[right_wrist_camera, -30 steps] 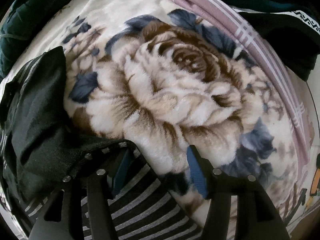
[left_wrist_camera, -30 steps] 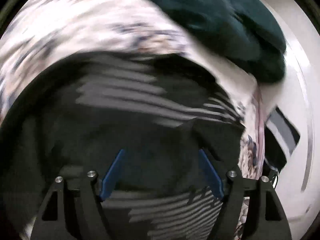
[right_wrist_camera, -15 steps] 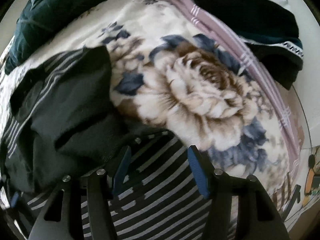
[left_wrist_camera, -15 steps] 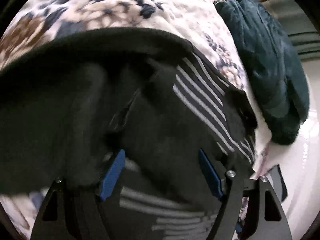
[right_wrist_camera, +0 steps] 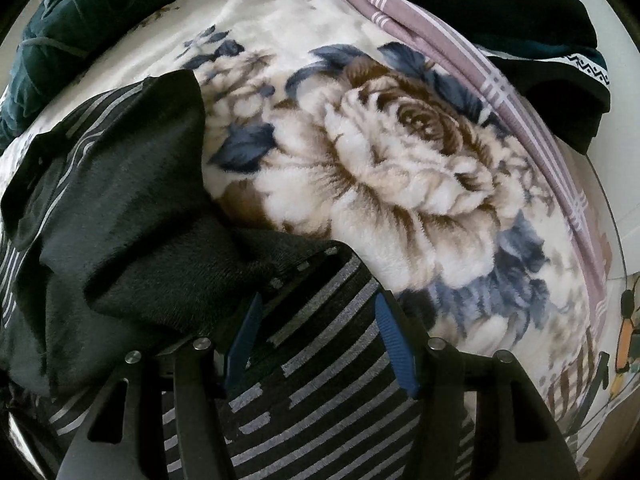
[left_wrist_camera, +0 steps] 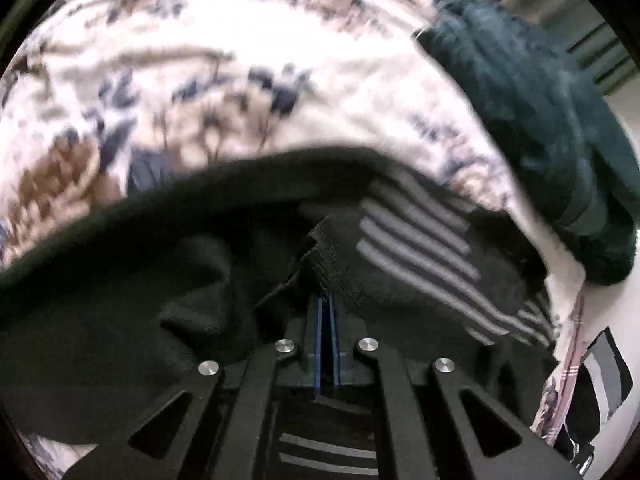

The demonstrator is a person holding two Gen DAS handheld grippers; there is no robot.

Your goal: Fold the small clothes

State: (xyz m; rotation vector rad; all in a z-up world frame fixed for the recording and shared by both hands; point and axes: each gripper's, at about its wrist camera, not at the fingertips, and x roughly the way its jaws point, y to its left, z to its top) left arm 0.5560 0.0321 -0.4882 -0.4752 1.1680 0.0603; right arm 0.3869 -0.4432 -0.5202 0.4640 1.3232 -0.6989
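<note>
A black garment with grey stripes (left_wrist_camera: pixel 416 248) lies crumpled on a floral fleece blanket (left_wrist_camera: pixel 200 80). My left gripper (left_wrist_camera: pixel 327 304) is shut on a ribbed black edge of that garment, its blue pads pressed together with cloth between them. In the right wrist view the same garment (right_wrist_camera: pixel 120 208) fills the left and lower part. My right gripper (right_wrist_camera: pixel 316 320) is open, its blue fingers (right_wrist_camera: pixel 390 332) spread over a striped part of the garment (right_wrist_camera: pixel 320 380) next to the blanket's big rose (right_wrist_camera: pixel 400 168).
A dark teal velvet garment (left_wrist_camera: pixel 540 128) lies at the blanket's far right edge, also showing top left in the right wrist view (right_wrist_camera: pixel 100 8). A black folded garment with a patterned white band (right_wrist_camera: pixel 540 52) lies beyond the blanket's mauve plaid border (right_wrist_camera: pixel 500 92). A white surface (left_wrist_camera: pixel 624 380) lies past the blanket.
My left gripper has closed on the garment's ribbed edge; it was open half a second ago. My right gripper stays open and has drawn slightly closer over the striped cloth.
</note>
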